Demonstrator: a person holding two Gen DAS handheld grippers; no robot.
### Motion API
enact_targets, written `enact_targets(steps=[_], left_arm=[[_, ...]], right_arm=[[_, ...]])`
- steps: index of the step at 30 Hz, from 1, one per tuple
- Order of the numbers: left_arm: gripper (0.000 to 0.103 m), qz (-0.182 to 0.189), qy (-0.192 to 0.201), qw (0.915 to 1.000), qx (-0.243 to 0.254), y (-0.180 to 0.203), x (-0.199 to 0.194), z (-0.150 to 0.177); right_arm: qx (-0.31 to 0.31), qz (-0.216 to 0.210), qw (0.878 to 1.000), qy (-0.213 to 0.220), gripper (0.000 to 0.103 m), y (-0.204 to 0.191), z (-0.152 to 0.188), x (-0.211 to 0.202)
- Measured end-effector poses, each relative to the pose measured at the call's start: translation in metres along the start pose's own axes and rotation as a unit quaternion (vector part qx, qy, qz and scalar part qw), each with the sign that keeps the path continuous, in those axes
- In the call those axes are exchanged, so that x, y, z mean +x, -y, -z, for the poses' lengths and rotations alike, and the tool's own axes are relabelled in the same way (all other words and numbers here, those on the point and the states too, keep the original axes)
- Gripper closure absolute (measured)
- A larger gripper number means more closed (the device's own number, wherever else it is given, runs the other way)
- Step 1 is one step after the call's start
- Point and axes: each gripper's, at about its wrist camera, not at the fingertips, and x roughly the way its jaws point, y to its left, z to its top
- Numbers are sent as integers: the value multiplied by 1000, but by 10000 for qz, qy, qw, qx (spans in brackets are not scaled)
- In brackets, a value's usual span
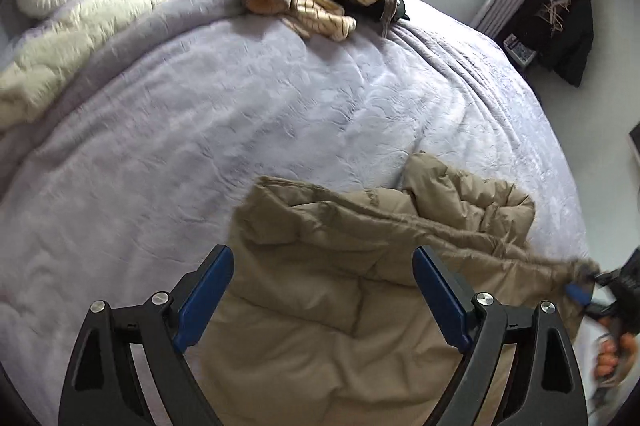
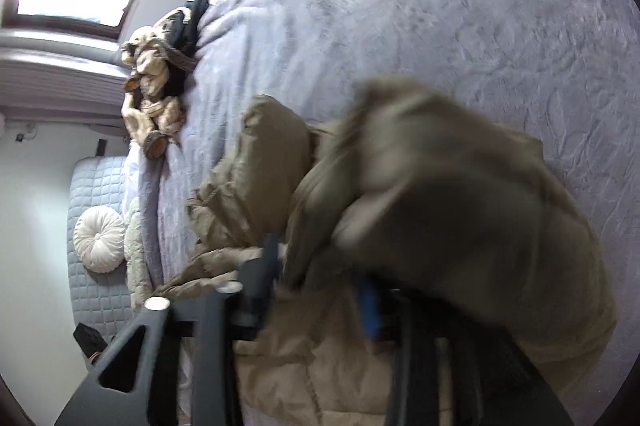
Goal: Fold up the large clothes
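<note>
Left gripper [image 1: 322, 300]: pointed steeply downward, jaws spread wide, blue pads [image 1: 208, 296] well apart with nothing pressed between them. Right gripper [image 2: 320, 290]: also angled downward, image blurred; jaws partly apart, one blue pad [image 2: 370, 310] visible, the rest covered. In the left wrist view the right gripper [image 1: 580, 292] appears at the right edge, with the fingers [image 1: 610, 360] of the person's hand wrapped around its handle.

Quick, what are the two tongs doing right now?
Left tongs: open, holding nothing, above the tan puffer coat.
Right tongs: coat fabric lies between them; grip cannot be told, too blurred.
</note>
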Motion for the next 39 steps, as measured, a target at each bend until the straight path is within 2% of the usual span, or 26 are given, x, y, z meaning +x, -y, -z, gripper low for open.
enact_targets(steps=[3,5,6,7,8,11,17,21,26,33,35,39], left_arm=[[16,-305,-3,9987,400,-4,2,10],[38,-428,-173,9973,571,-8,11,18],[42,-436,-250,9969,609,-10,15,21],[56,-413,-303,9966,638,-13,20,25],[63,-369,-353,9965,666,-14,24,27],[63,-380,-385,9957,746,-11,36,30],[63,-821,-406,9924,820,-3,89,17],[62,-917,-408,9932,597,-5,121,5],[62,-1037,-340,9915,708,-2,145,2],[59,-1037,-395,9931,379,-17,162,-9],[59,-1119,-393,9927,239,-21,156,-14],[59,-1280,-222,9911,275,-22,127,-16]], right_arm=[[-771,173,9965,270,43,-21,6,-30],[-1319,723,9870,562,44,-29,12,-48],[-1584,1105,9788,685,54,-30,15,-54],[-1778,1370,9717,735,73,-29,16,-57],[-1920,1552,9664,717,79,-28,14,-57],[-2098,1809,9594,535,84,-15,9,-54],[-1853,2314,9546,293,84,19,-13,-19],[-1728,2543,9510,319,84,32,-29,9],[-1429,2669,9523,381,84,48,-46,35],[-1198,2693,9542,509,84,66,-54,50],[-1289,2788,9501,551,84,64,-51,52],[-1407,2919,9445,543,82,59,-50,51]])
